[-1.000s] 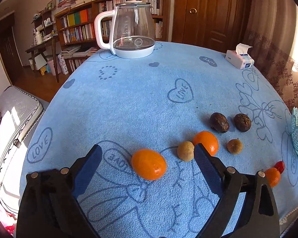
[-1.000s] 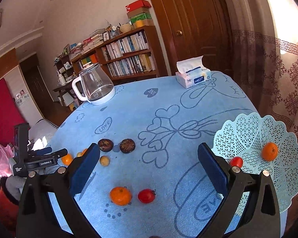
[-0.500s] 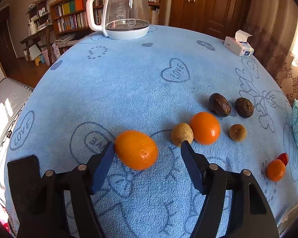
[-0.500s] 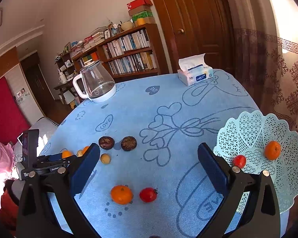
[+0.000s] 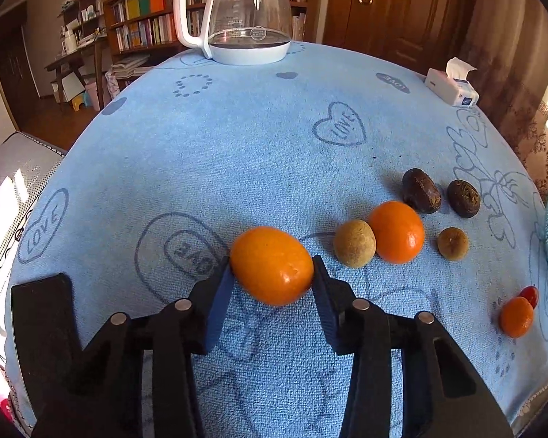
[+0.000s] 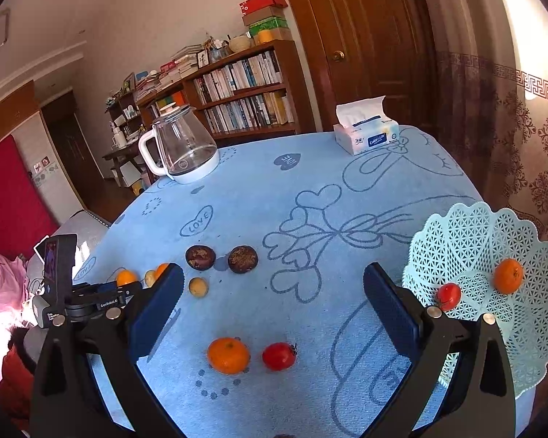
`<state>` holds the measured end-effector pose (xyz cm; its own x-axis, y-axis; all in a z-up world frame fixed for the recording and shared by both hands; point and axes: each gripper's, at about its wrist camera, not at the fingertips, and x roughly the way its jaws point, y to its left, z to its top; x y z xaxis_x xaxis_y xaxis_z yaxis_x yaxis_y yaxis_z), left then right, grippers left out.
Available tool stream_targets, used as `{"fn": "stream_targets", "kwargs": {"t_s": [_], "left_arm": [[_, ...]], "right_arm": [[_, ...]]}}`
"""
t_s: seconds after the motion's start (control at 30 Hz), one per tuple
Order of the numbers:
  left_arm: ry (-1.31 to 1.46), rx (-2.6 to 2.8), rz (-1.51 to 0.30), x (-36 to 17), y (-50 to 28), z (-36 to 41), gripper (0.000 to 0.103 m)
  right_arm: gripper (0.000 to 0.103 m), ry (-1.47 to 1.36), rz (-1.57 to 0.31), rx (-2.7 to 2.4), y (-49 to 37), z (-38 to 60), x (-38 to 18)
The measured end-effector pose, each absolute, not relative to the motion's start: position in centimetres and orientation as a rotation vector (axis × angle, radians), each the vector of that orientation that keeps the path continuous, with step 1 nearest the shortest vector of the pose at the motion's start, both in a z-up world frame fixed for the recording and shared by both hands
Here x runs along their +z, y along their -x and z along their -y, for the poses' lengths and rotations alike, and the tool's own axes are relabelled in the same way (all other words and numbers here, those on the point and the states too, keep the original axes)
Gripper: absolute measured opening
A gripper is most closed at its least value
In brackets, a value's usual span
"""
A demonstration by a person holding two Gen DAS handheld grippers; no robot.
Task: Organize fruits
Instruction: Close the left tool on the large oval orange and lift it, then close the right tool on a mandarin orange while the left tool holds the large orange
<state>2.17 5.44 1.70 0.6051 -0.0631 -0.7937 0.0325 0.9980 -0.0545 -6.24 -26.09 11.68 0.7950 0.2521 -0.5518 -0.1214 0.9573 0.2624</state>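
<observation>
Closing across the widest part of a firm, smooth-skinned, seemingly light orange (image 5: pixel 272 265) on the blue worktop (image 5: pixel 259 153), the left hand-held gripper (image 5: pixel 273 277) clamps it gently, pads apparently touching both sides

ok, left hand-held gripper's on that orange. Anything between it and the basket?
Yes. The left hand-held gripper has just closed on the orange. Toward the basket lie other fruits, the nearest a brown fruit and a second orange; lifting clears them.

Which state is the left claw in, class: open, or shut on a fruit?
Shut on the orange. The left claw has just been closing, and both blue pads now press its sides on the blue cloth.
</observation>
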Motion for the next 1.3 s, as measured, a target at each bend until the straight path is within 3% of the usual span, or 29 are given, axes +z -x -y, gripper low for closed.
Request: {"fn": "stream_targets", "kwargs": {"t_s": [0.37,0.5,0.97,1.3], "left_arm": [[0.033,-0.073,-0.857,4.1,-0.9,-4.9,0.043],[0.03,-0.089,-0.839,4.8,-0.4,-4.5,0.043],[0.031,-0.105,-0.831,5.2,0.5,-3.9,0.043],[0.027,-0.115,-0.833,5.1,0.6,-3.5,0.043]], "right_arm": [[0.097,-0.24,-0.667,0.301,5.8,25.0,10.6],[0.082,-0.209,-0.709,0.36,5.7,23.3,9.6],[0.056,0.008,-0.841,0.437,5.2,18.0,4.4],[0.055,0.061,-0.86,0.385,4.9,17.9,3.4]]}}
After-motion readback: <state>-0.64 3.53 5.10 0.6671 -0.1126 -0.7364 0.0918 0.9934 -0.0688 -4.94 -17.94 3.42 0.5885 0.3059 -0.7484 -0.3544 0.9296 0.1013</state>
